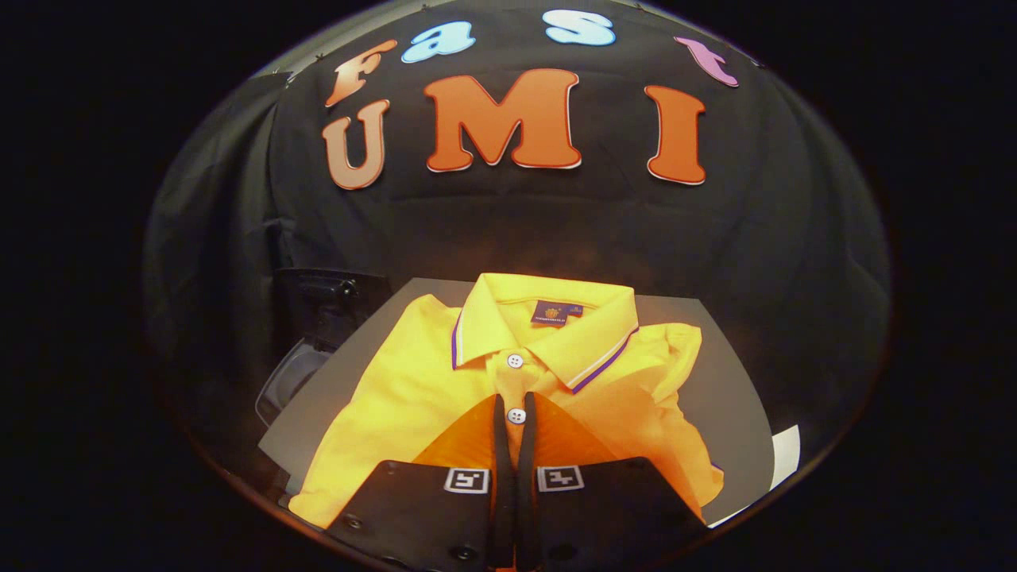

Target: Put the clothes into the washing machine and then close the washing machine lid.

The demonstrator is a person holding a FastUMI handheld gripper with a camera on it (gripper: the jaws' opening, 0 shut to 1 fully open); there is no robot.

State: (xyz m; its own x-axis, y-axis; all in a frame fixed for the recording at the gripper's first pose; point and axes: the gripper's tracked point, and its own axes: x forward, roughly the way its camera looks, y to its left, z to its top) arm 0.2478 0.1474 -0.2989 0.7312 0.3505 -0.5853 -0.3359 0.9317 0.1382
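A folded yellow polo shirt (413,397) with a purple-and-white trimmed collar lies flat on a grey board (723,381). My gripper (514,401) hovers over the shirt's button placket with its two black fingers (499,445) drawn almost together. Only a thin slit is left between them, and a white button (516,415) shows through it. The fabric under the fingers looks flat, not bunched or lifted. Left of the board stands the small dark washing machine (290,377), its lid (322,298) raised and its rounded opening partly hidden by the board's edge.
A white sheet or edge (785,457) shows past the right corner of the grey board. Black cloth walls close in the booth behind and to both sides. The washing machine sits close against the board's left side.
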